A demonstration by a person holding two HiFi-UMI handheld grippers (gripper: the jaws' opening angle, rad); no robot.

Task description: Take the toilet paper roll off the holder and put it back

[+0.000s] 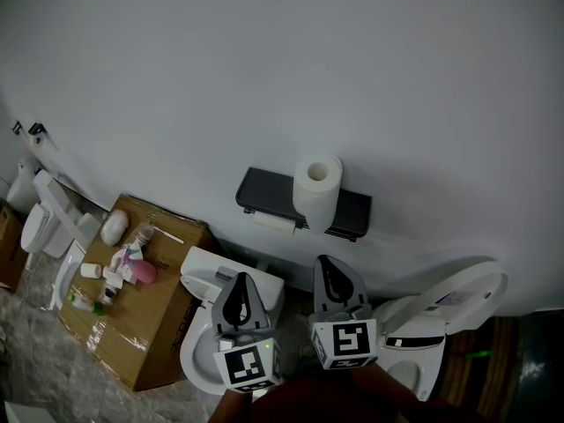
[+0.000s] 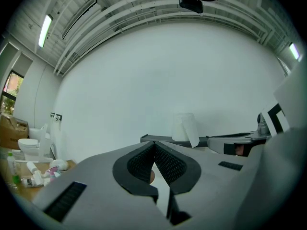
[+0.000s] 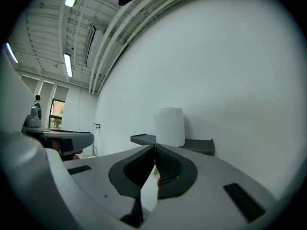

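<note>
A white toilet paper roll (image 1: 317, 186) stands upright on top of the dark wall-mounted holder shelf (image 1: 264, 192). It shows straight ahead in the left gripper view (image 2: 183, 127) and in the right gripper view (image 3: 169, 126). A white bit of paper (image 1: 275, 223) shows under the shelf's left part. My left gripper (image 1: 240, 282) hangs below and left of the roll, well short of it, its jaws shut with nothing between them (image 2: 154, 143). My right gripper (image 1: 329, 263) is just below the roll, also apart from it, jaws shut and empty (image 3: 154, 147).
A cardboard box (image 1: 150, 342) at the left carries small bottles and a pink item (image 1: 141, 271). White toilets stand below the holder (image 1: 201, 359), at the right with the lid up (image 1: 458, 298), and at the far left (image 1: 40, 227). The white wall (image 1: 282, 77) fills the background.
</note>
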